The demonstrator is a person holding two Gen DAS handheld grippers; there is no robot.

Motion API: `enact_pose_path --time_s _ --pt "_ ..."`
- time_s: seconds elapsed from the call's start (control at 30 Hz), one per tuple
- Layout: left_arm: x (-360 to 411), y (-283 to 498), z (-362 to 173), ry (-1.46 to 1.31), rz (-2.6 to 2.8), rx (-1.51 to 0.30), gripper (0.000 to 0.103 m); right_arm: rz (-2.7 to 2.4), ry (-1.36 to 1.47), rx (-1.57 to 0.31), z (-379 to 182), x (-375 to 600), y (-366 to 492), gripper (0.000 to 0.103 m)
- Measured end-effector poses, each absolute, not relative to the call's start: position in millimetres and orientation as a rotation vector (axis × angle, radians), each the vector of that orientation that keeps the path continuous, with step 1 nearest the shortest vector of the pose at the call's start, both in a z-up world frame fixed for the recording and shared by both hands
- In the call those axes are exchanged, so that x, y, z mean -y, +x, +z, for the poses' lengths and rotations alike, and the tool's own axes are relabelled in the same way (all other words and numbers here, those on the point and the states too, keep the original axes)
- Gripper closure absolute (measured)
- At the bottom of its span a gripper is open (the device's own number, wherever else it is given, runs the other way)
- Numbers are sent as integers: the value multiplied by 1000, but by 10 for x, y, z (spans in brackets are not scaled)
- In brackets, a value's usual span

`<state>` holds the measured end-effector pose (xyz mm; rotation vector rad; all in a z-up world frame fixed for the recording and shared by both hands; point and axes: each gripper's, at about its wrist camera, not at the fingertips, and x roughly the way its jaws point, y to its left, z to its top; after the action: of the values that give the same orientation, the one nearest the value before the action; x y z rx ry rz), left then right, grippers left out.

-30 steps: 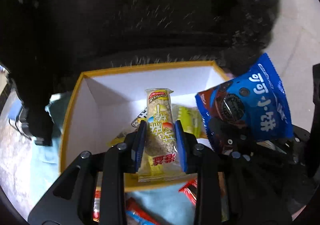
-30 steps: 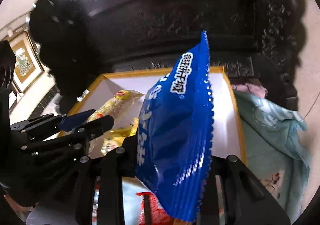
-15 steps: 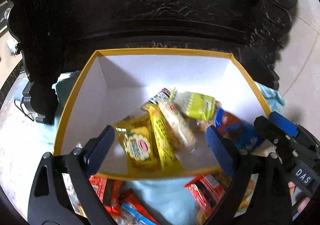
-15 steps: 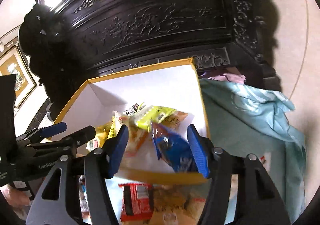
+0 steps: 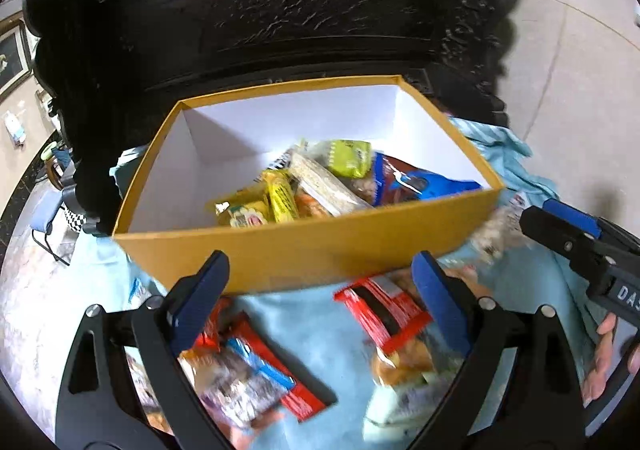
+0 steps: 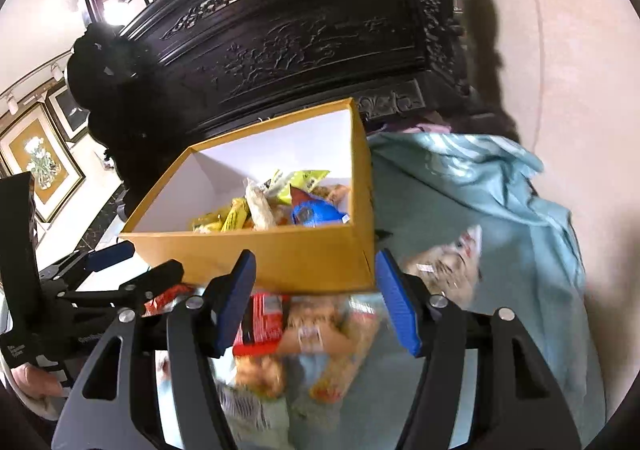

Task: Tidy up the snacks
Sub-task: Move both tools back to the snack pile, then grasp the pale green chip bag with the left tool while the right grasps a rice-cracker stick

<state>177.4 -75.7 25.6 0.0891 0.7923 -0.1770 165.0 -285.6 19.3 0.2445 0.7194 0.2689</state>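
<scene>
Grippers first: the left gripper (image 5: 320, 290) stands spread wide with nothing between its blue pads, and the right gripper (image 6: 316, 294) is parted too and empty. Both sets of jaws have just been opening, and nothing is caught in either.

Both hang over the loose snacks lying on the blue cloth (image 5: 340, 334), on the near side of the box (image 5: 304, 246). Under the left one lie a red packet (image 5: 380, 314) and a red-and-blue wrapper (image 5: 260, 374); under the right one the red packet (image 6: 260, 318) and some orange-brown ones (image 6: 340, 334), all blurred.

Beyond them, the box holds a small heap: yellow bars (image 5: 280, 198), a pale rice bar (image 5: 324, 186), a green packet (image 5: 348, 158) and a blue cookie bag (image 5: 416, 182). Its left half is bare.

I'd say the job is partway done, with several packets on the cloth left to go in.
</scene>
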Motion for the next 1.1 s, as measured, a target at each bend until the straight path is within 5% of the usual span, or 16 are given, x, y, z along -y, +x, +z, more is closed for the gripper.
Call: enact_pose_path --time_s 0.9,1.1 --pt "1364 962 -709 157 -318 -969 7 262 265 -822 -438 3062 857 30" --pt "1433 935 -746 201 -329 -946 25 264 235 -829 -515 3035 856 30"
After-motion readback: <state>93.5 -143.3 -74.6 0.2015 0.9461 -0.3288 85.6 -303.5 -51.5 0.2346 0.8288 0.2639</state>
